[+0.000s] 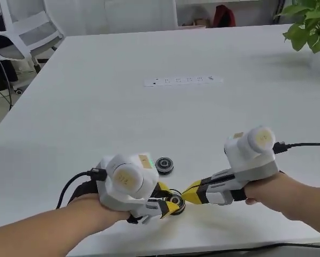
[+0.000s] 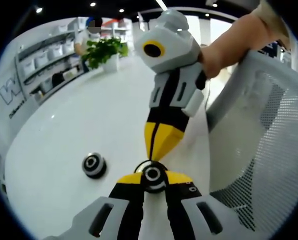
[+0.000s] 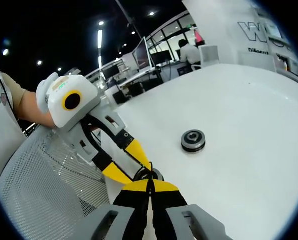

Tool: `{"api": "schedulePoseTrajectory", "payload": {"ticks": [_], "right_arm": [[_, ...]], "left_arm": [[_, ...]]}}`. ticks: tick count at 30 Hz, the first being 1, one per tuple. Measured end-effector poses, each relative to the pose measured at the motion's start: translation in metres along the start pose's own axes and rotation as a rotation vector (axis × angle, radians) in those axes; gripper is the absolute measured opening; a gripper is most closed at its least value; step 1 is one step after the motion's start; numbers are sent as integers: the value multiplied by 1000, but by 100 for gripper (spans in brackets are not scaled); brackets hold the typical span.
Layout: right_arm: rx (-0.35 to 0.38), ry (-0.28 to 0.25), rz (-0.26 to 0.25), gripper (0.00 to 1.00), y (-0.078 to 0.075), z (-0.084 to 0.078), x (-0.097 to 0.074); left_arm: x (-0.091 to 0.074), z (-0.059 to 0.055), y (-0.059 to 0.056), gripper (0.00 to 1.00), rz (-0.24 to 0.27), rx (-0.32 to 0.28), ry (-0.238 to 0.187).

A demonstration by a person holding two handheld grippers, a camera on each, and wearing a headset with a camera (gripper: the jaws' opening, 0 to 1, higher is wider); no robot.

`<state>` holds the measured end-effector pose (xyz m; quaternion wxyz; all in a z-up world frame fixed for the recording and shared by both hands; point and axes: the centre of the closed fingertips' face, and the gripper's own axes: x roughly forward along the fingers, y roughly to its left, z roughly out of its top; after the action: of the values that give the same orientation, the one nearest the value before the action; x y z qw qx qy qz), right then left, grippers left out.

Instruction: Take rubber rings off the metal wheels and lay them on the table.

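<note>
A small metal wheel (image 1: 175, 203) is gripped just above the near edge of the white desk (image 1: 149, 118), between the yellow-tipped jaws of the left gripper (image 1: 170, 205), which are clamped on its two sides. In the left gripper view the wheel (image 2: 152, 176) is seen face-on, with its pale hub inside a dark outer band. The right gripper (image 1: 187, 196) is pointed at it from the opposite side, and its jaws are pressed together with their tips touching the wheel's rim. Whether the rubber is pinched between them cannot be told.

A second wheel (image 1: 164, 165) is laid flat on the desk just beyond the two grippers, apart from both, with its dark rubber ring (image 3: 193, 147) seated around the metal hub. Each gripper is held in one of the person's hands, and a black cable is run from each body.

Farther across the desk a white power strip (image 1: 183, 81) is laid. A leafy plant (image 1: 307, 27) is seen at the far right corner and a white chair (image 1: 25, 27) at the far left.
</note>
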<state>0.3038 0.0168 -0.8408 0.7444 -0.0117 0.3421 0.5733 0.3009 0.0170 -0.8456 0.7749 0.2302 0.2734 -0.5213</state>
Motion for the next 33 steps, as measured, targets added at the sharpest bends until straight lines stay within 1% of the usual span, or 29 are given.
{"api": "schedulePoseTrajectory", "payload": {"ticks": [4,9,12,15,18,20,23,25,29,31,33], "right_arm": [[3,-8,0,0,0,2,-1],[9,-21,0,0,0,5,-3],[11,-30,1,0,1,9,-5],[17,-42,4,0,1,12,-6],[18,-52,3,0,2,16,-8],[23,-63,5,0,3,20,-9],[21,-74,11,0,6,25,-10],[26,-81,15,0,7,28,-9],[24,-91,19,0,10,34,-8],[26,-99,22,0,11,37,-8],[26,-106,24,0,14,42,-8]], "left_arm": [[-4,3,-1,18,-4,2,-6],[-14,12,-1,21,-2,-18,-44],[-18,14,-1,23,1,-20,-55],[-26,19,-1,24,2,-27,-75],[-33,18,1,26,11,-13,-77],[-39,18,3,27,15,-15,-80],[-47,19,6,29,24,-21,-99],[-53,20,9,30,38,-11,-111],[-63,19,15,33,54,-32,-123],[-68,20,16,35,54,-36,-136],[-73,20,17,37,57,-39,-139]]}}
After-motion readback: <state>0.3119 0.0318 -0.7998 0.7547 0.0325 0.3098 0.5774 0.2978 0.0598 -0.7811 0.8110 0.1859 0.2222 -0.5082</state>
